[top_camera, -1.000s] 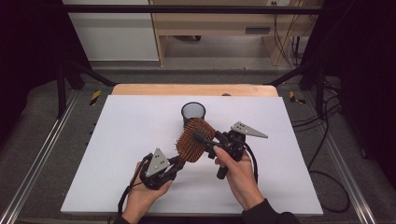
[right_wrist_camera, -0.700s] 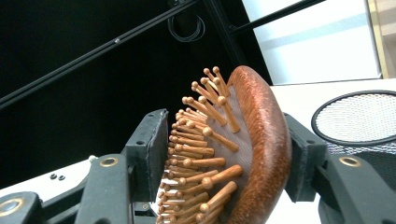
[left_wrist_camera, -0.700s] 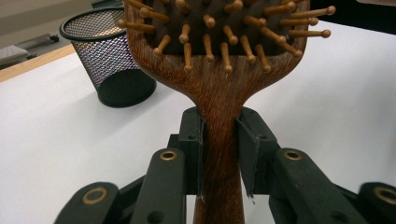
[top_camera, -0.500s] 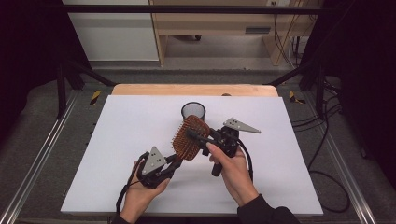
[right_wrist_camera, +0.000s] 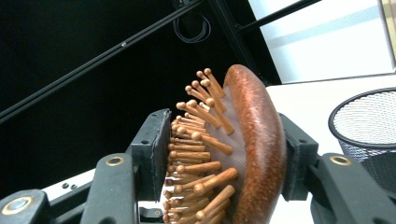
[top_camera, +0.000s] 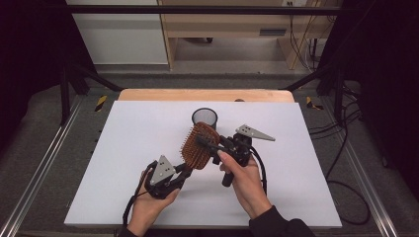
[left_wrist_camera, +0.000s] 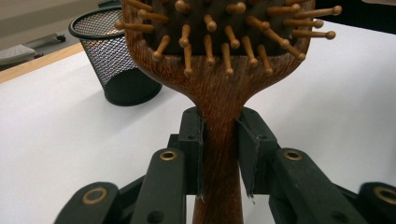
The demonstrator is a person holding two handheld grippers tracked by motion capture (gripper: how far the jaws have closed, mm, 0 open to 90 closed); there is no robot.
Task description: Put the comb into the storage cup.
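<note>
Wooden hairbrush held up off the white table, near its middle, bristle side facing up and toward the near edge in the high view. Left gripper clamped tight on the brush handle; in the left gripper view, both black pads pressed flat against the narrow neck just below the paddle, handle running straight down between them. Left hand low at the near side of the table, cable trailing from the gripper toward the edge. Right gripper set across the paddle head from the right, jaws straddling it front to back and just now closing in on it. In the right gripper view, one pad against the smooth rounded back of the hairbrush, the other right at the ball tips of the wooden pins; whether that pad truly presses them, not clear. Right hand wrapped around the gripper body, grey three-cornered plate sticking out to the right. Black mesh cup upright on the table just beyond the brush head, apart from it, mouth open upward. Wooden strip along the far table edge.
</note>
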